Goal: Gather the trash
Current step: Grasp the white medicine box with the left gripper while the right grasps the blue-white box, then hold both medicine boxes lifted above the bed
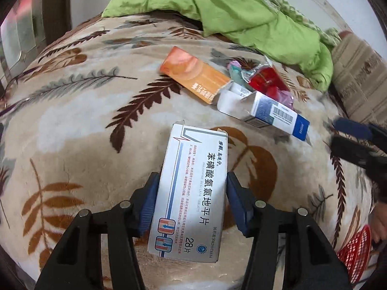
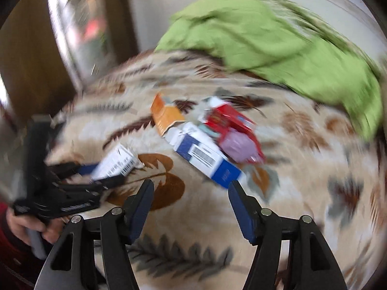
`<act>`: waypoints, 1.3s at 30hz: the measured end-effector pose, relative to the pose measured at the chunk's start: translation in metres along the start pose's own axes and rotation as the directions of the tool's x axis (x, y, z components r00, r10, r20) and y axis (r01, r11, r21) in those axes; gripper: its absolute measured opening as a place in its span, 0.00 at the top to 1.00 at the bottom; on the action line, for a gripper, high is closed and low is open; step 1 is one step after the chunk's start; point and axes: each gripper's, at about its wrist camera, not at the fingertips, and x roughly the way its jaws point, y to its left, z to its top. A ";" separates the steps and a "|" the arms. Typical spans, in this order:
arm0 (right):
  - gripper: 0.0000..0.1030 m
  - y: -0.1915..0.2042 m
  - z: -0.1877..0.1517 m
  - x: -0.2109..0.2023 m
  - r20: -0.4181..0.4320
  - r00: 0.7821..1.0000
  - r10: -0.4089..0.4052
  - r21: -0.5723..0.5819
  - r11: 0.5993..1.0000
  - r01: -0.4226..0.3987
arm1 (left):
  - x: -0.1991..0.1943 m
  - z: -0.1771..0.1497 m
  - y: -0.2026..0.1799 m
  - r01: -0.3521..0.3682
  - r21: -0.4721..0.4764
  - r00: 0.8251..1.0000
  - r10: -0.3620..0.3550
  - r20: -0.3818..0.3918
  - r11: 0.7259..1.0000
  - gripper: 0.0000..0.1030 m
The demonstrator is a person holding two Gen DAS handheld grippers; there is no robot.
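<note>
My left gripper is shut on a white medicine box with blue and red print, held by its long sides just above the leaf-patterned blanket. The box also shows in the blurred right wrist view. Beyond lie an orange box, an opened white and blue box and a red carton with crumpled wrappers. My right gripper is open and empty, near the white and blue box, the orange box and the red carton. It also shows in the left wrist view.
A crumpled green quilt lies at the back of the bed. A striped pillow sits at the right. A red mesh basket shows at the lower right edge, beside a hand. A dark door frame stands at the left.
</note>
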 end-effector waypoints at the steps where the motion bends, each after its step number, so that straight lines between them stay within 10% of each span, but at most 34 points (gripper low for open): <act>1: 0.35 0.005 0.006 0.011 -0.014 1.000 -0.019 -0.068 0.997 0.018 | 0.000 -0.001 0.000 0.000 0.000 1.000 0.000 0.001 1.000 0.48; 11: 0.35 0.013 0.024 0.102 -0.165 0.974 -0.157 -0.386 0.919 0.083 | 0.003 -0.002 0.000 -0.003 0.016 1.000 0.003 -0.004 1.000 0.48; 13: 0.52 0.010 0.021 0.108 -0.175 0.970 -0.166 -0.373 0.923 0.090 | 0.004 -0.001 -0.003 -0.007 0.021 1.000 0.007 -0.002 1.000 0.48; 23: 0.61 0.001 -0.012 0.045 -0.073 0.996 -0.055 0.041 0.997 0.058 | -0.008 -0.010 -0.013 -0.013 0.039 0.999 0.011 0.036 0.999 0.48; 30: 0.61 -0.003 -0.068 -0.004 0.047 0.998 -0.029 0.366 0.930 0.009 | -0.032 -0.025 -0.037 -0.046 0.100 0.991 0.033 0.128 0.994 0.48; 39: 0.61 -0.009 -0.105 -0.044 0.156 0.979 -0.128 0.492 0.870 0.035 | -0.055 -0.047 -0.068 -0.114 0.206 0.971 0.065 0.232 0.972 0.48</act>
